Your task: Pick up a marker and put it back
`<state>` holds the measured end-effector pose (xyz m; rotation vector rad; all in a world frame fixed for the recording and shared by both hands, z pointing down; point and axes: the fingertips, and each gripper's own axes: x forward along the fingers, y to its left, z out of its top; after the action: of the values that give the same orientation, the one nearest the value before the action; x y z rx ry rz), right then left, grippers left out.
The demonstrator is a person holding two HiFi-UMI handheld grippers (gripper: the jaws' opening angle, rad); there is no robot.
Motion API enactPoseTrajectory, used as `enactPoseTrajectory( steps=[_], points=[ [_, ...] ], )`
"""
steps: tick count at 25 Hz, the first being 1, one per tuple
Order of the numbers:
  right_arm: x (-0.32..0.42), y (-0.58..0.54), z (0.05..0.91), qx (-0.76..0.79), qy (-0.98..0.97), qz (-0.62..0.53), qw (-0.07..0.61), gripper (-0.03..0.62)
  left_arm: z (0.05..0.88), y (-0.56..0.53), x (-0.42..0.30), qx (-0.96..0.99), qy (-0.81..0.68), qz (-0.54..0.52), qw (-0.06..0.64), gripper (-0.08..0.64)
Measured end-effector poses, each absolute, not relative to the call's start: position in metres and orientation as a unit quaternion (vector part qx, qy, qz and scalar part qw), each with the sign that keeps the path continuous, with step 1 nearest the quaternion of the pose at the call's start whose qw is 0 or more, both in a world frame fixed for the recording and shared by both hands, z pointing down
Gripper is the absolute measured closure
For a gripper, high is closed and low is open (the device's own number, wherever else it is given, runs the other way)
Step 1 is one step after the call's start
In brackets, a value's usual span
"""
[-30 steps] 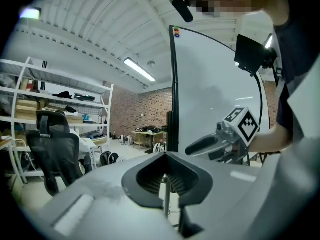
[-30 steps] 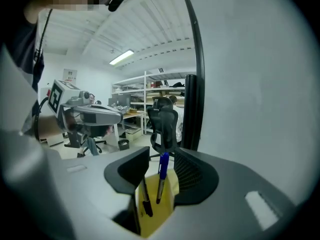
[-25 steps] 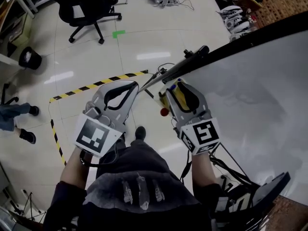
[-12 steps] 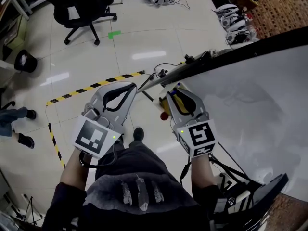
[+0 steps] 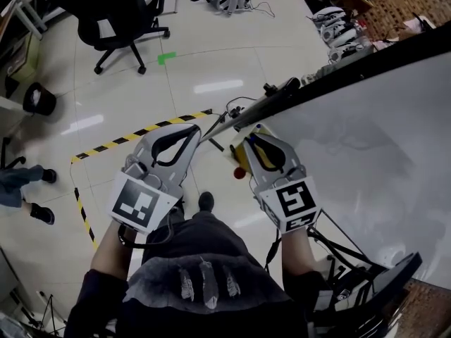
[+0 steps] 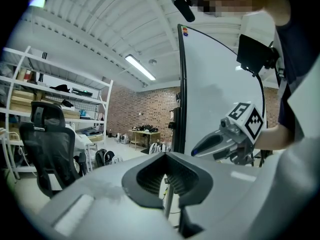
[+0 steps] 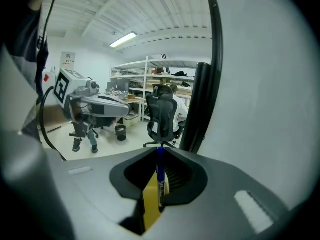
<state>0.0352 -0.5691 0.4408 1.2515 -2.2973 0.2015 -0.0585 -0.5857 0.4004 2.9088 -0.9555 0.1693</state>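
Right gripper [image 7: 160, 154] jaws, wider a second ago, just closing on blue marker [image 7: 160, 181]

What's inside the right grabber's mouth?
A blue marker stands between the jaws of the right gripper, which have just been closing onto it. A yellow thing sits beside it. The gripper body covers its lower part, so what it is stays unclear.

Glossy floor [image 5: 211, 55], office chair [image 5: 116, 13], seemingly brick wall [image 6: 145, 109].
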Motion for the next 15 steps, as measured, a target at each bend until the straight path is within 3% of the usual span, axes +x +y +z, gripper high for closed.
enactPoseTrajectory(
  steps=[15],
  points=[
    [0.033, -0.568, 0.435, 0.459, -0.851, 0.068, 0.246, 0.554, 0.387, -0.587, -0.057, 0.947, -0.316, 0.053, 0.028, 0.554]
  ],
)
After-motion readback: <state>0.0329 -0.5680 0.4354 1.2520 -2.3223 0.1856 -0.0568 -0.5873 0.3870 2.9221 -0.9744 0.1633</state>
